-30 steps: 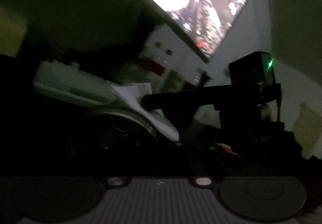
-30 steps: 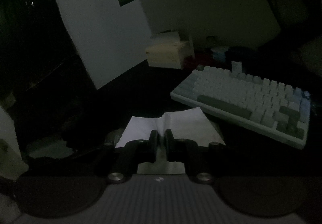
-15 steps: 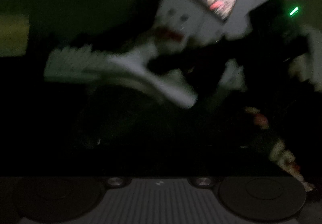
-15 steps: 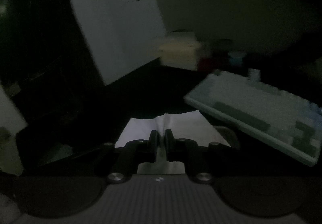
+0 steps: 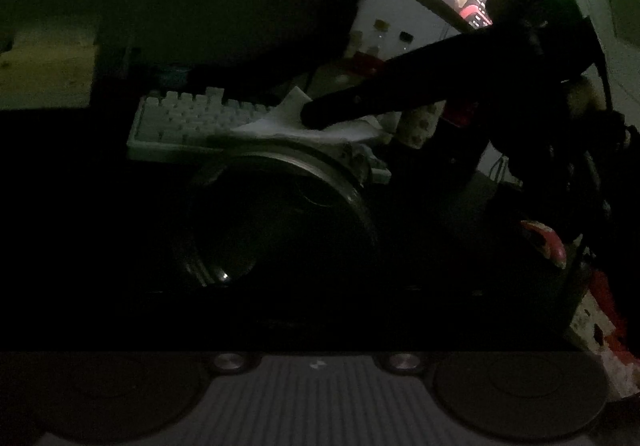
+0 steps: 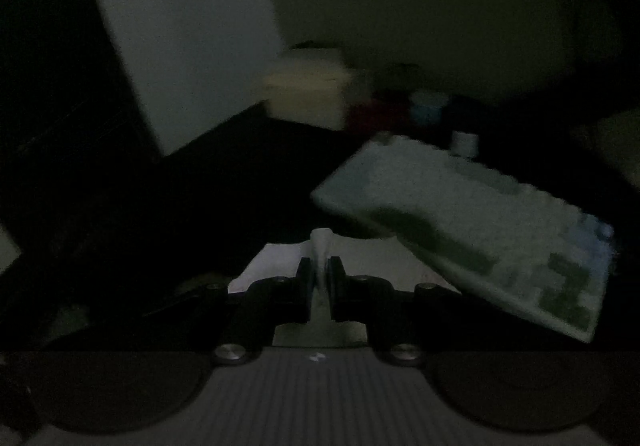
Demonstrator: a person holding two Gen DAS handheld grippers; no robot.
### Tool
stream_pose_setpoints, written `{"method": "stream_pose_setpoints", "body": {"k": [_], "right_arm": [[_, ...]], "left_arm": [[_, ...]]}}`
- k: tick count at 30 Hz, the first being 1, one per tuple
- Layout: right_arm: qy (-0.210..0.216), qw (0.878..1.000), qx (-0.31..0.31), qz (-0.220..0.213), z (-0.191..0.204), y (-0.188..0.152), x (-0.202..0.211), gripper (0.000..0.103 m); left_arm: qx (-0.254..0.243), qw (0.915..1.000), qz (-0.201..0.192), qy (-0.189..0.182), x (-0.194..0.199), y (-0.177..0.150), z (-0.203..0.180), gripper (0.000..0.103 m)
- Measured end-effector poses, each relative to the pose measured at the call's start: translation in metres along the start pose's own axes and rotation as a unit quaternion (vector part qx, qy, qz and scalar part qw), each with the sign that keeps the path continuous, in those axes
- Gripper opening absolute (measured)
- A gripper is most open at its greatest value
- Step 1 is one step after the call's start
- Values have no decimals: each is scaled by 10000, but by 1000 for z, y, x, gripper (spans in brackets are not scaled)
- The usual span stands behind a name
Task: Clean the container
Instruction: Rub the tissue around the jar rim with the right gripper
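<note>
The step in hand seems to be the wiping itself. The right tongs (image 6: 319, 280) are closed on a folded white tissue (image 6: 320, 246), which stands up between the two black fingers (image 6: 303, 286). In the left wrist view the same tissue (image 5: 304, 125) lies on the far rim of the round metal container (image 5: 280, 213), with the right tongs (image 5: 320, 115) coming in from the right side. The container sits on the dark counter (image 5: 100, 205), just in front of a white keyboard (image 5: 184, 121); its inside is very dark, so I cannot tell if it is already clean. The left tongs are not visible in their own view (too dark), so I cannot tell their state.

The next move probably needs the tissue to go down from the rim into the bowl and sweep around the wall, while the container is kept steady.

Compared with one second ago, the tissue has moved from the right edge of the container toward its far rim, and the right arm now slopes down more steeply. The grip on the tissue is unchanged.
</note>
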State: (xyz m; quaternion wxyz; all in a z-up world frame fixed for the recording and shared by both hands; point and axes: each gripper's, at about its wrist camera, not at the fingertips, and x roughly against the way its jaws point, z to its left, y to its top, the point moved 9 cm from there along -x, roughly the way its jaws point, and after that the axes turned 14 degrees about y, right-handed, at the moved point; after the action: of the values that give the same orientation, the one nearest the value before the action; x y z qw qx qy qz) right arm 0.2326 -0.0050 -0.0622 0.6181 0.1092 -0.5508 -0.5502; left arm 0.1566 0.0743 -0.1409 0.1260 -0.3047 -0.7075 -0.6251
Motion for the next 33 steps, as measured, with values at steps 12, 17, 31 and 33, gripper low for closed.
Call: {"method": "stream_pose_setpoints", "body": {"k": [12, 17, 31, 33], "right_arm": [[-495, 9985, -201, 136, -18, 8, 4, 10], [87, 9996, 78, 276, 21, 1, -1, 10], [-506, 9982, -267, -175, -10, -7, 22, 11], [-252, 9995, -16, -214, 10, -9, 17, 11]], "left_arm": [[73, 10000, -5, 24, -4, 2, 3, 47], [52, 10000, -6, 24, -5, 2, 4, 47], [-33, 9999, -43, 102, -8, 1, 6, 47], [-48, 9999, -49, 115, -8, 1, 6, 47]]}}
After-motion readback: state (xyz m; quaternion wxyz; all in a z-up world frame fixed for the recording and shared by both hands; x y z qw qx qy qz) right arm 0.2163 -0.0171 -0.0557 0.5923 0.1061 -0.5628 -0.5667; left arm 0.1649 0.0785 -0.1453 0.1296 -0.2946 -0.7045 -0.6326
